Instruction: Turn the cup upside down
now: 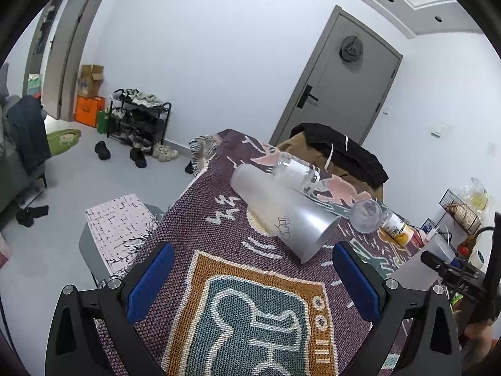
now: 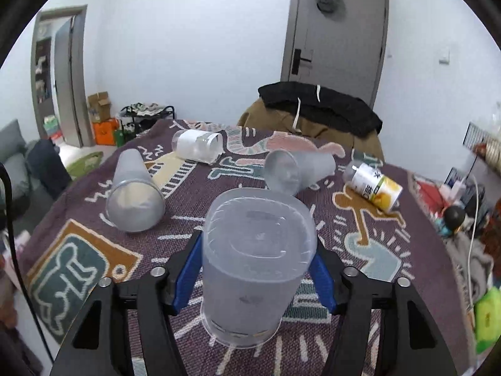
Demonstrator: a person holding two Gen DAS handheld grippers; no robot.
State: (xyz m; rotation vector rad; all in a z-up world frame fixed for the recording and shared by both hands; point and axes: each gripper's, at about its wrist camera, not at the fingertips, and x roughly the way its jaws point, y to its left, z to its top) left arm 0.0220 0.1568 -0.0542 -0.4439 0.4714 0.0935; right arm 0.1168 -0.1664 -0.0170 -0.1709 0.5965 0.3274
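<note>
My right gripper is shut on a frosted plastic cup. The cup stands between the blue pads, its rim low near the patterned tablecloth and its closed base toward the camera. My left gripper is open and empty above the cloth. A second frosted cup lies on its side just ahead of it, open end toward the right finger; it also shows in the right wrist view. A third cup lies on its side further back.
A clear labelled container lies on its side at the far edge, and a small bottle with a yellow label lies at the right. A chair draped with dark clothes stands behind the table. Clutter lies along the right side.
</note>
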